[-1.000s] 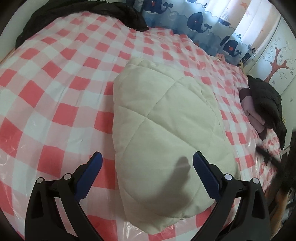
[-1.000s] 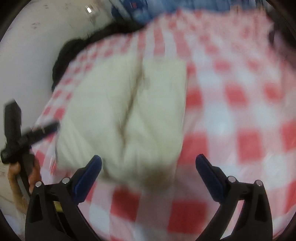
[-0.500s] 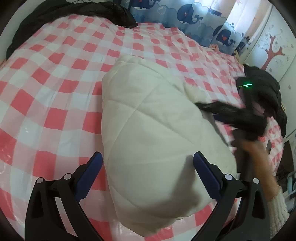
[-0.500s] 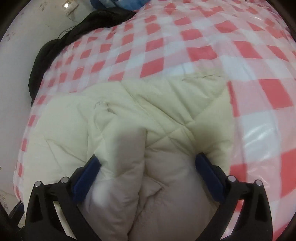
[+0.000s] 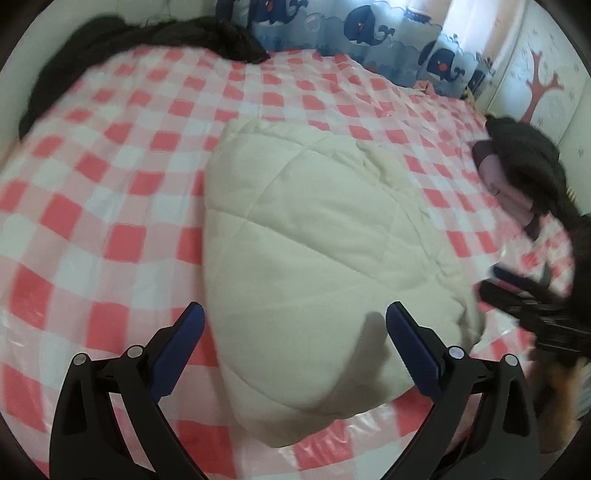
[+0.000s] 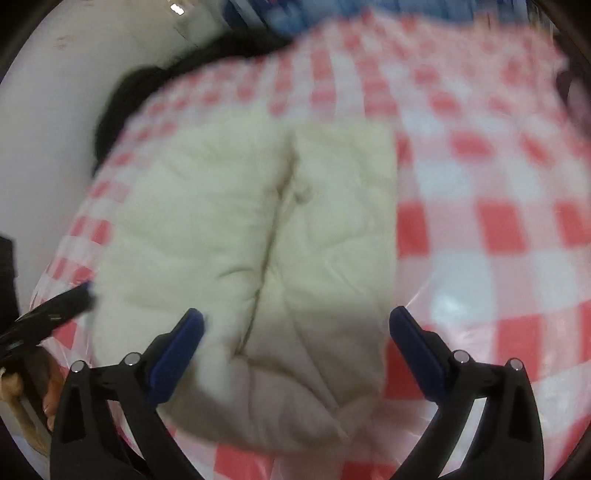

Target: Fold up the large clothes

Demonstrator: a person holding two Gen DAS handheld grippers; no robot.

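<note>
Folded quilted coat (image 5: 314, 236) below both open claws

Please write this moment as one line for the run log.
left gripper: open | right gripper: open | cream jacket: folded on checked bed

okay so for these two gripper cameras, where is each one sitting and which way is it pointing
Left wrist: rides the left gripper, jaws open, looking across the cream quilted coat on the checked bed cover toward the whale curtain; the right gripper shows at its right edge.
Right wrist: rides the right gripper, jaws open, facing the coat from another side, toward a white wall; blurred; a hand shows low left.
Shared: coat, bed cover, black clothes.
</note>
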